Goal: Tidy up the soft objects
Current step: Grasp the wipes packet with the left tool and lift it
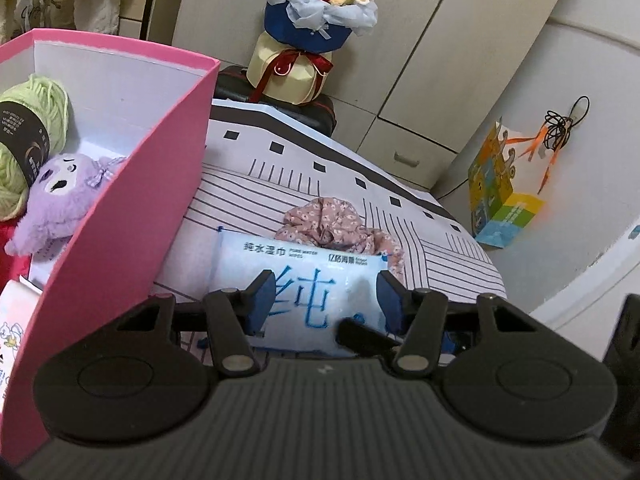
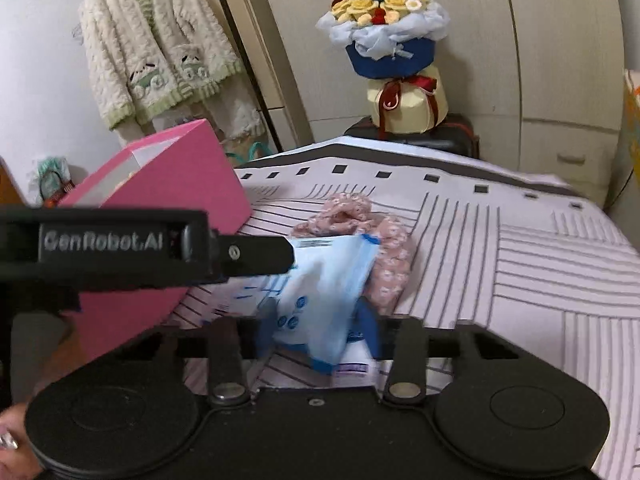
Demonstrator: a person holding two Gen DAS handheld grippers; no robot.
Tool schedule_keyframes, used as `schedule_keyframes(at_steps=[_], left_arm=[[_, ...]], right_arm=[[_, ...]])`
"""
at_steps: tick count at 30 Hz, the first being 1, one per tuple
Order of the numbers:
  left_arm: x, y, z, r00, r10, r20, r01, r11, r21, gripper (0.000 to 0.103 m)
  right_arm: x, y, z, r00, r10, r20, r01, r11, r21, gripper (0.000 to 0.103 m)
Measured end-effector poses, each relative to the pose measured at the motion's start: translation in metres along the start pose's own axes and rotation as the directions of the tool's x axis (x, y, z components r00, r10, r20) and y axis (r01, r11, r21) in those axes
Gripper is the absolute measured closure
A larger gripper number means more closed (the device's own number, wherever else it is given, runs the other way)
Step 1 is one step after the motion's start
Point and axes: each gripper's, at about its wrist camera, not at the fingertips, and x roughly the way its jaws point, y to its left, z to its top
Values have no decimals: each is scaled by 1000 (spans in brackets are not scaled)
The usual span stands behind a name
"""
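both grippers grip one pack of wet wipes (image 1: 308,280) above the striped bed cover (image 1: 440,256). left gripper (image 1: 326,292) is closed on its sides; right gripper (image 2: 318,320) is closed on its lower end. just behind the pack lies a floral cloth (image 1: 336,220). left of the pack stands a pink box (image 1: 132,216) holding a purple plush (image 1: 64,196) and green yarn (image 1: 36,120).

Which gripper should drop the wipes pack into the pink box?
Left, probably. The left gripper straddles the wipes pack right beside the pink box. The right gripper also brackets it, but from farther away.
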Motion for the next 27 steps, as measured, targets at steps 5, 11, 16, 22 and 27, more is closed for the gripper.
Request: schedule_keyframes(at_steps=[5,11,16,22,27], left_arm=[[1,1,0,1000,-8,5,8,1000,9,44],[5,2,-1,997,72,19,-72,997,6,31],[15,7,2,996,85,-30,-86,996,-27,23],[20,14,1,998,54,-45,-58,994,-89,20],[18,19,1,998,24,-62,-31,993,-116,22]], right_arm=[[-17,-7,-4,1000,8,17,-8,1000,9,101],[-27,-17,-9,1000,23,16,-24,999,41,94],[-22,-19,-7,997,79,7,-80,993,88,60],[-9,-8,-3,995,94,-43,-91,994,62,52],[4,-1,0,997,73,-35,-72,997,35,51]])
